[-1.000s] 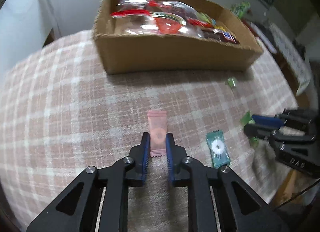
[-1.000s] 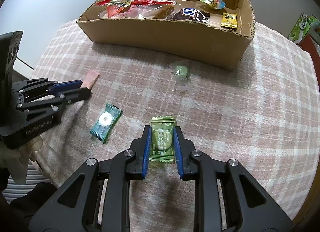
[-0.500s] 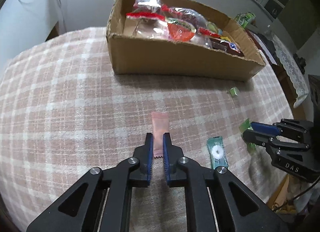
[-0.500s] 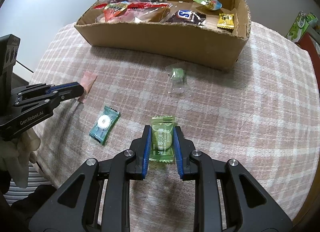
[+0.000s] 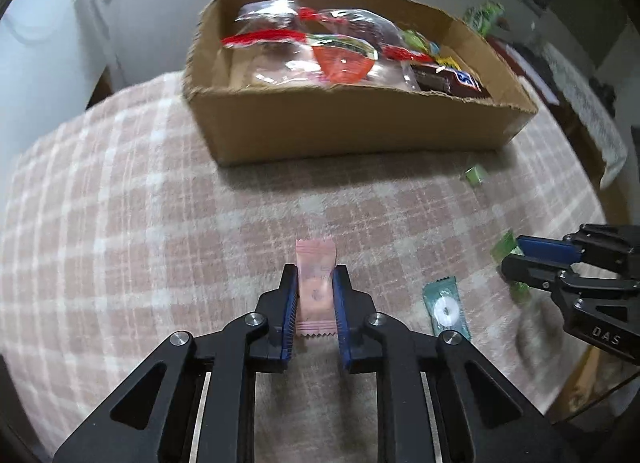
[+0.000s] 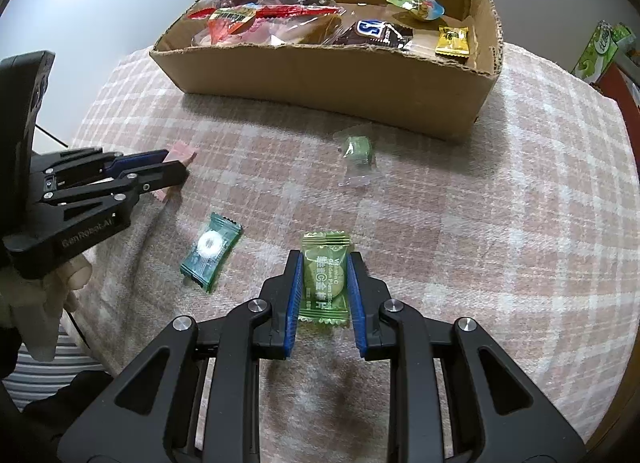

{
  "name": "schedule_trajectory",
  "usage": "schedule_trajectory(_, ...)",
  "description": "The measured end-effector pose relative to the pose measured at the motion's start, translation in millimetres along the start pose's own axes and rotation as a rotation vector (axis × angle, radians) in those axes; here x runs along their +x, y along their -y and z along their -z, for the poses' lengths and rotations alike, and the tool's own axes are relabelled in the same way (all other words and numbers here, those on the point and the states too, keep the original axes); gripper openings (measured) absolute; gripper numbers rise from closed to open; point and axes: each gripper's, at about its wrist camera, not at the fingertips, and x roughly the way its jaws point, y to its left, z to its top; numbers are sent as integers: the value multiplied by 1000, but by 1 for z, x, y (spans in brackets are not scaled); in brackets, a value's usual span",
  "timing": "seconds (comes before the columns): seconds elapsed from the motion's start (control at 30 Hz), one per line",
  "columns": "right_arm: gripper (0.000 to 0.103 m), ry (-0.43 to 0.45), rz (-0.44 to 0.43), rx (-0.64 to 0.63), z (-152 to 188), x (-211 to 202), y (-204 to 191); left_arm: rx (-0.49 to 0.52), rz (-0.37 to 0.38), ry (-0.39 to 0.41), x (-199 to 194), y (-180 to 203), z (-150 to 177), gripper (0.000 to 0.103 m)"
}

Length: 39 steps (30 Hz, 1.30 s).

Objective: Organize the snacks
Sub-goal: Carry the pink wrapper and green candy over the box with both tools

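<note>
While gripped, green sachet (image 6: 325, 278) reads "Vitamin C"

The left gripper (image 5: 315, 303) is matte black, its two arms pierced by long triangular cut-outs and pinned with round silver screws (image 5: 255, 319); blue ribbed pads line the inner faces of its fingers (image 5: 289, 305); pale metal rails show behind them, toward the handle; seen side-on from the right wrist camera, its flank carries faint grey lettering. The right gripper (image 6: 323, 295) has the same black frame, silver screws and blue pads; its side reads "DAS" in pale letters; a pale glove (image 6: 48, 295) covers the hand below the left gripper, with striped fabric (image 6: 44, 377) beneath it
</note>
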Motion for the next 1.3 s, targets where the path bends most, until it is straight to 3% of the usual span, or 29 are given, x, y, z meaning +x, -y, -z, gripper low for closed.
schedule_trajectory(0.37, 23, 16, -5, 14, -1, -7, 7, -48, 50, 30, -23, 0, 15, 15)
schedule_trajectory(0.97, 23, 167, 7, 6, -51, -71, 13, 28, 40, 169, -60, 21, -49, 16)
schedule_trajectory(1.3, 23, 205, 39, 0, -92, -75, 24, 46, 50, 221, -61, 27, -91, 16)
